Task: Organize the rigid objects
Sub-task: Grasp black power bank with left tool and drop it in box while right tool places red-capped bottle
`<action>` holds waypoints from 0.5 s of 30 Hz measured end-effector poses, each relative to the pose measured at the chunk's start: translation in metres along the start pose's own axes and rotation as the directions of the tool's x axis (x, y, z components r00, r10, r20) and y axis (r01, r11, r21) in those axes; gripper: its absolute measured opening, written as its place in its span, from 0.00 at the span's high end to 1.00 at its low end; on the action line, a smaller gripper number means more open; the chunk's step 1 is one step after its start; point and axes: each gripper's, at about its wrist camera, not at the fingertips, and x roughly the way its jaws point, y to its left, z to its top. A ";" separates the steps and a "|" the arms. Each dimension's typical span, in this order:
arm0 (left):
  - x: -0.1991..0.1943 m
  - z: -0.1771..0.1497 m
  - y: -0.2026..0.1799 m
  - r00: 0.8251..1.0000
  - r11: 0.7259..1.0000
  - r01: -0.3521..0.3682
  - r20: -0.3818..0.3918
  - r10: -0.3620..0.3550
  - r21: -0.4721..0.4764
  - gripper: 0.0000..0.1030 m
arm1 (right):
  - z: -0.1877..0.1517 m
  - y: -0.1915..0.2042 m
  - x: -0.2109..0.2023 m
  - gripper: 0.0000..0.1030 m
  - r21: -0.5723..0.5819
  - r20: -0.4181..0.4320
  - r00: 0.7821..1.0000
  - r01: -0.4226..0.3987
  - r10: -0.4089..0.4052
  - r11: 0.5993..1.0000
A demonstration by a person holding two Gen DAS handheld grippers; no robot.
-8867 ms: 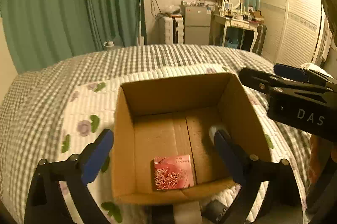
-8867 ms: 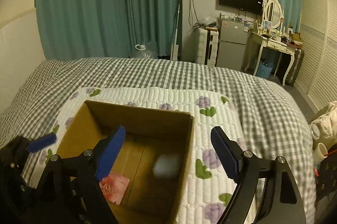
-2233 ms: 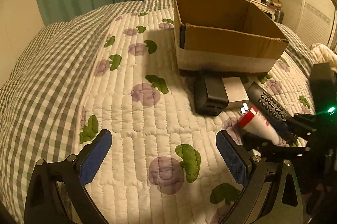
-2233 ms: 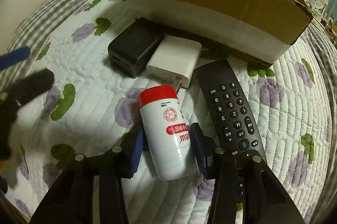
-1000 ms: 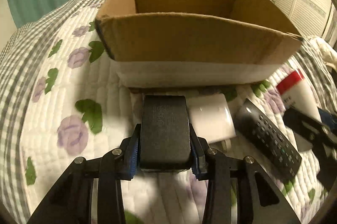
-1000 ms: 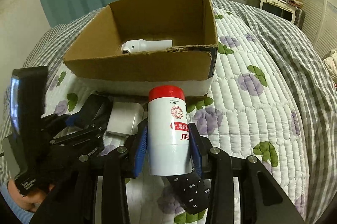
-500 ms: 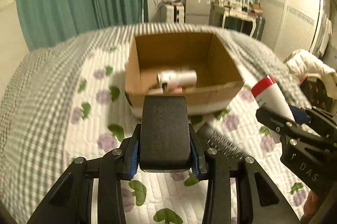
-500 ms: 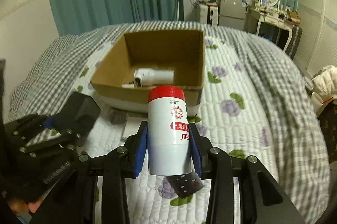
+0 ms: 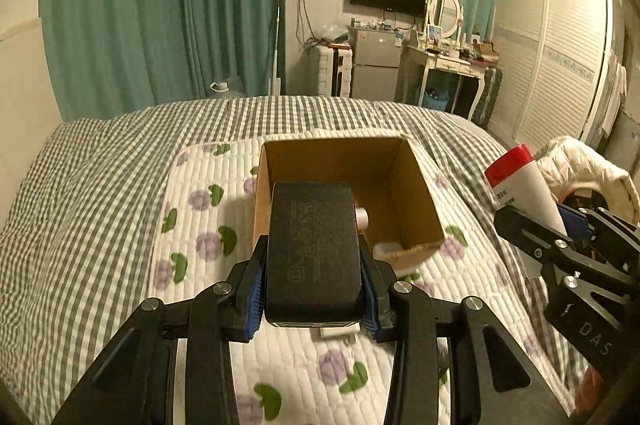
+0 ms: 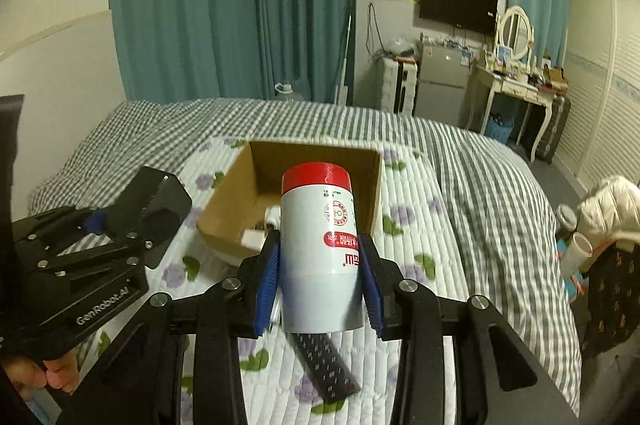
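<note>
Now both grippers hang over the bed's quilt, short of the box [image 9: 420, 201] — the left gripper [image 9: 314, 295] clamps a black charger [image 9: 312, 245], the right gripper [image 10: 320, 283] a white bottle [image 10: 320, 249]. Released early, either lands outside the box — or they collide above its opening.

The left hand-held gripper [image 9: 313, 299] carries the charger block [image 9: 313, 249] between its fingers, above the quilt [image 9: 192, 225] on the bed [image 9: 80, 193]. Ahead of it and below sits the cardboard box [image 9: 420, 201]. To its right, the right hand-held gripper [image 10: 319, 289] carries the bottle [image 10: 320, 249], cap pointing away. Below that gripper the remote control [image 10: 326, 371] lies on the quilt, on the near side of the box. A white object [image 10: 273, 215] lies in the box.
</note>
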 end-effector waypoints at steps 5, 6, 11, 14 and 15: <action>0.040 0.019 0.000 1.000 1.000 -0.010 -0.014 0.010 0.010 0.62 | 0.026 -0.008 0.032 0.65 0.007 0.009 1.000 -0.006 0.006 1.000; 0.051 0.022 0.000 1.000 1.000 -0.008 -0.022 0.008 0.002 0.62 | 0.030 -0.010 0.039 0.65 0.004 0.009 1.000 -0.006 0.006 1.000; 0.101 0.020 -0.006 0.996 1.000 0.013 -0.087 -0.010 0.028 0.62 | 0.043 -0.021 0.090 0.65 -0.013 -0.016 1.000 0.012 -0.012 1.000; 0.130 0.012 -0.011 0.991 0.999 0.030 -0.131 -0.024 0.040 0.62 | 0.042 -0.026 0.117 0.65 -0.018 -0.032 0.999 0.013 -0.014 1.000; 0.137 0.010 -0.012 0.990 0.999 0.028 -0.140 -0.021 0.042 0.62 | 0.041 -0.027 0.126 0.65 -0.020 -0.039 0.999 0.012 -0.013 1.000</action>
